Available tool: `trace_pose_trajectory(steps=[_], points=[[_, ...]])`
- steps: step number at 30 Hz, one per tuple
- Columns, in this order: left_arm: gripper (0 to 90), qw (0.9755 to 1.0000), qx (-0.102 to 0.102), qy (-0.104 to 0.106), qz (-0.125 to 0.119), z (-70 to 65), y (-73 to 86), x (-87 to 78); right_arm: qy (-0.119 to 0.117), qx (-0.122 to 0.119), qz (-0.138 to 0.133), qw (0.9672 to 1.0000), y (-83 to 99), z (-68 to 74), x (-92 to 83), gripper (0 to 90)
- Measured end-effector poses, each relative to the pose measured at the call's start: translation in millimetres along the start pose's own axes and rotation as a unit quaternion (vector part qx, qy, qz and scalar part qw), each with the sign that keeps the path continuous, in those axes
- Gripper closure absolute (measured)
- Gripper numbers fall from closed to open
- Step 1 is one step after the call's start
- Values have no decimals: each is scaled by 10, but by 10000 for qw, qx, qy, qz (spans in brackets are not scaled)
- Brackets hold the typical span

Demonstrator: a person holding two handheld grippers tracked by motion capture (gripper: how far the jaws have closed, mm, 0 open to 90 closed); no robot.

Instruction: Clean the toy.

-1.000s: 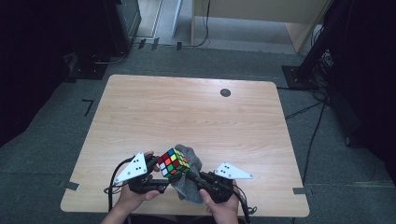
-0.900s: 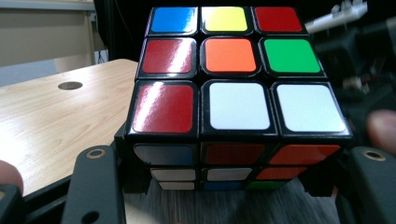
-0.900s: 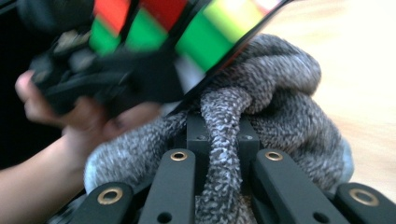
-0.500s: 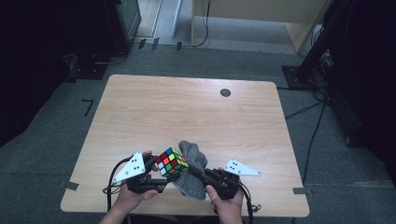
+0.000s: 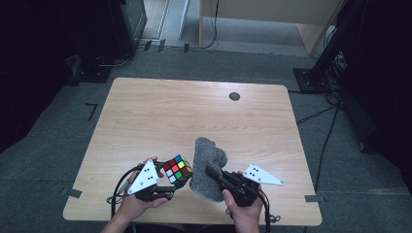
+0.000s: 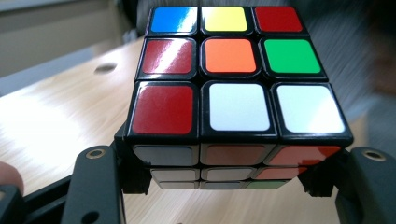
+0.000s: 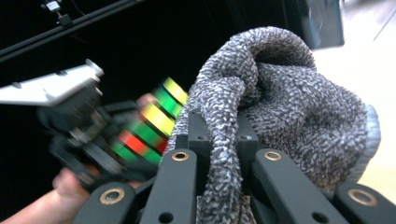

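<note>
Near the table's (image 5: 145, 111) front edge, the puzzle cube (image 5: 177, 170) is sitting clamped between the left gripper's (image 5: 167, 182) closed jaws, lifted off the wood. Just beside it, the right gripper (image 5: 214, 174) is pinching a grey fuzzy cloth (image 5: 206, 167) tightly, jaws nearly together.

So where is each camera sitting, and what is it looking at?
High view: sits above the person's side, looking forward and down on the table; both forearms and hands come in at the bottom.
Left gripper view: rides the left hand-held gripper, looking along its jaws at the puzzle cube clamped between them; a fingertip shows at the left edge.
Right gripper view: rides the right hand-held gripper, shut on the grey cloth; the person's other hand shows beyond.
Shared: both gripper views show the cube.
</note>
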State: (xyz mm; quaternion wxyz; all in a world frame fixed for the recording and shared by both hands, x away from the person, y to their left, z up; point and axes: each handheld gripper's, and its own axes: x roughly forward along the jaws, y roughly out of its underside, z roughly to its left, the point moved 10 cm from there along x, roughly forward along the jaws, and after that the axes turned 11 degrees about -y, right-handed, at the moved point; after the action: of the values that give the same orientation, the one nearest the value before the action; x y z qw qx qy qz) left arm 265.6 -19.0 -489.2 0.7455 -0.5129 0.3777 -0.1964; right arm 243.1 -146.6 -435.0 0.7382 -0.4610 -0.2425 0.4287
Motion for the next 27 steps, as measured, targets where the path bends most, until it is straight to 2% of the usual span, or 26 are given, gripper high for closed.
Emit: trace_pose_trajectory(steps=[2,4,5,6,7,8,9,11,12,15,16,17,18,19,21,23,24,26,27], points=[[343,9991,271,-150,279,-51,77,73,-19,-284,39,9996,-50,124,16,835],[343,9979,391,-189,478,-115,121,129,55,-515,264,9983,-3,217,86,835],[344,9979,391,-189,478,-115,121,129,45,-551,397,9977,52,261,136,834],[344,9971,457,-209,564,-140,137,152,45,-551,397,9977,52,261,136,834],[344,9954,575,-274,712,-184,171,192,13,-609,673,9959,184,342,242,834],[344,9954,575,-274,712,-184,171,192,13,-609,673,9959,184,342,242,834],[344,9938,703,-307,805,-221,202,215,-134,-624,986,9931,326,430,349,834],[344,9933,788,-340,770,-241,203,214,-181,-640,1316,9891,447,466,433,833],[344,9935,785,-346,745,-247,199,210,-183,-615,1334,9890,462,458,445,833],[344,9942,799,-334,631,-253,172,186,-77,-364,1081,9934,357,338,375,834],[344,9942,799,-334,631,-253,172,186,-77,-364,1081,9934,357,338,375,834],[344,9944,797,-332,602,-247,162,178,179,-324,897,9953,262,211,281,834],[344,9945,795,-333,594,-241,159,175,319,-336,832,9955,227,146,236,834],[344,9946,782,-332,588,-235,157,173,403,-298,788,9956,205,97,201,833],[344,9946,784,-307,611,-236,163,178,415,-242,764,9959,193,67,173,833],[344,9942,816,-309,628,-247,168,186,377,-242,778,9960,203,91,185,833],[344,9924,969,-312,684,-289,186,203,126,-334,938,9950,282,230,278,832],[344,9906,1138,-325,684,-329,191,206,-22,-475,1131,9924,370,334,368,832],[344,9906,1138,-325,684,-329,191,206,-22,-475,1131,9924,370,334,368,832]])
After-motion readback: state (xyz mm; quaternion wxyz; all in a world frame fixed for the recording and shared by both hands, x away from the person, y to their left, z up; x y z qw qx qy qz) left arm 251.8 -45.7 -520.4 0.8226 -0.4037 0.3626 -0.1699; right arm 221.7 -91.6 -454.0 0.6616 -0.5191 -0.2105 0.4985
